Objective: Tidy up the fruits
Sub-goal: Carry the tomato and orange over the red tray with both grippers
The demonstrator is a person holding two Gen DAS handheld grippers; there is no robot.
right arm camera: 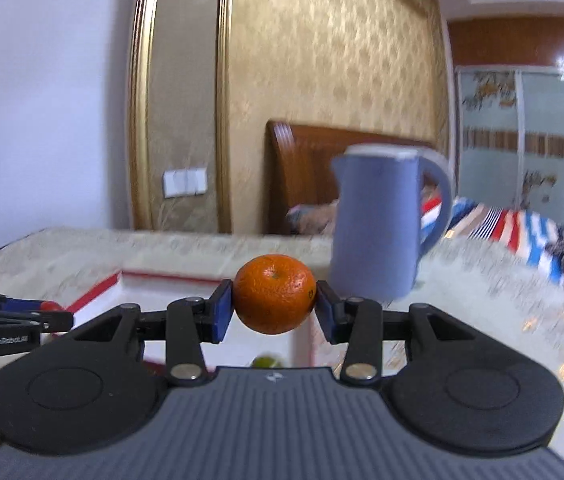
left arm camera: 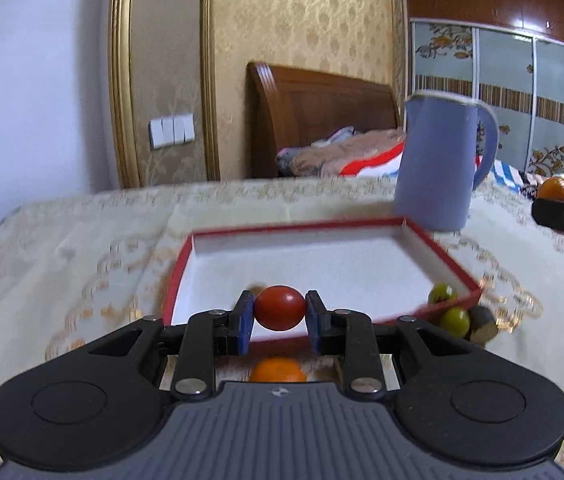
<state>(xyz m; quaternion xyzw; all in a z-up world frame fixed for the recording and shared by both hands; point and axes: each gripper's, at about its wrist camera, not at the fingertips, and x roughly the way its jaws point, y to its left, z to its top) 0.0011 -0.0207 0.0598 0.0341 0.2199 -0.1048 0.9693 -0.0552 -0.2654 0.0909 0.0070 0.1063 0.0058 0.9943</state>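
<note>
My left gripper point(left arm camera: 280, 309) is shut on a small red tomato point(left arm camera: 280, 307) and holds it over the near edge of a shallow red box with a white inside point(left arm camera: 302, 256). My right gripper point(right arm camera: 274, 300) is shut on an orange mandarin point(right arm camera: 275, 293), held above the table near the box's right side point(right arm camera: 94, 292). The right gripper and its mandarin point(left arm camera: 558, 190) show at the right edge of the left wrist view. The left gripper point(right arm camera: 48, 312) shows at the left of the right wrist view. Another orange fruit point(left arm camera: 278, 370) lies under my left gripper.
Two green fruits point(left arm camera: 456, 320) and a dark one point(left arm camera: 482, 322) lie by the box's right near corner. A green fruit point(right arm camera: 268, 361) shows under my right gripper. A blue jug point(left arm camera: 438, 160) stands behind the box. The table has a cream patterned cloth point(left arm camera: 62, 248).
</note>
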